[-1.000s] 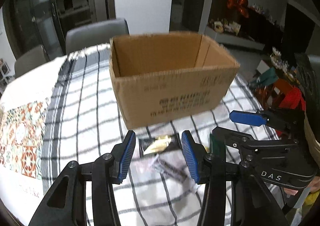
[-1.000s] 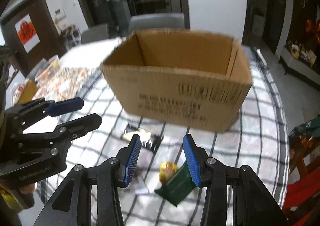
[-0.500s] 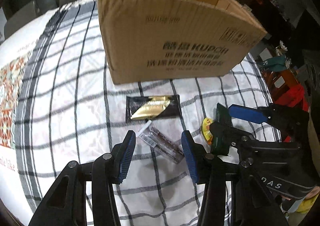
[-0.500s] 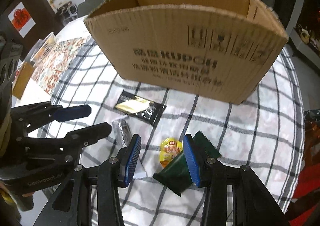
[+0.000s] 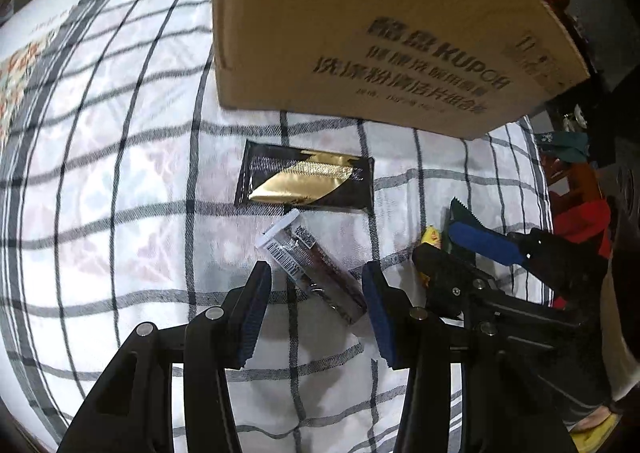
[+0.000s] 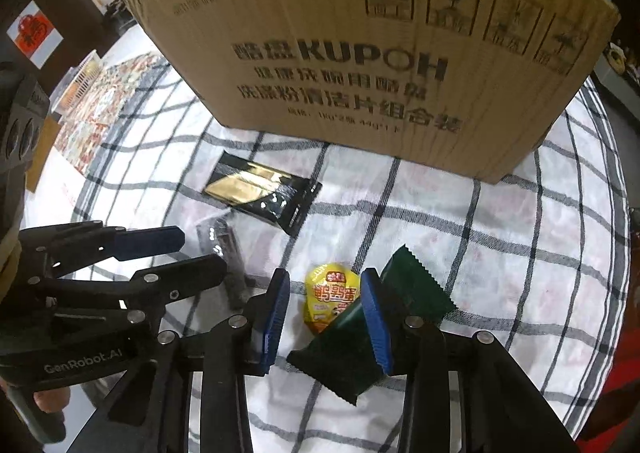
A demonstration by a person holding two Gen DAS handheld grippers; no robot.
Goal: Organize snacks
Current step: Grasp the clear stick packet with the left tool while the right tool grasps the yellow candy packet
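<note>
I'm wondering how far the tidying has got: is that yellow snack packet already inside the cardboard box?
No, the yellow snack packet lies on the checked cloth in front of the cardboard box, beside a dark green wrapper.

I see an open brown cardboard box (image 6: 360,53) printed with dark lettering, standing on the checked cloth. In front of it lies a flat black-and-gold foil packet (image 5: 306,181). Nearer me, a slim clear-wrapped dark snack stick (image 5: 316,269) lies askew. To its right, a small yellow pouch (image 6: 326,295) sits partly under a dark green zigzag-edged wrapper (image 6: 404,293).
</note>
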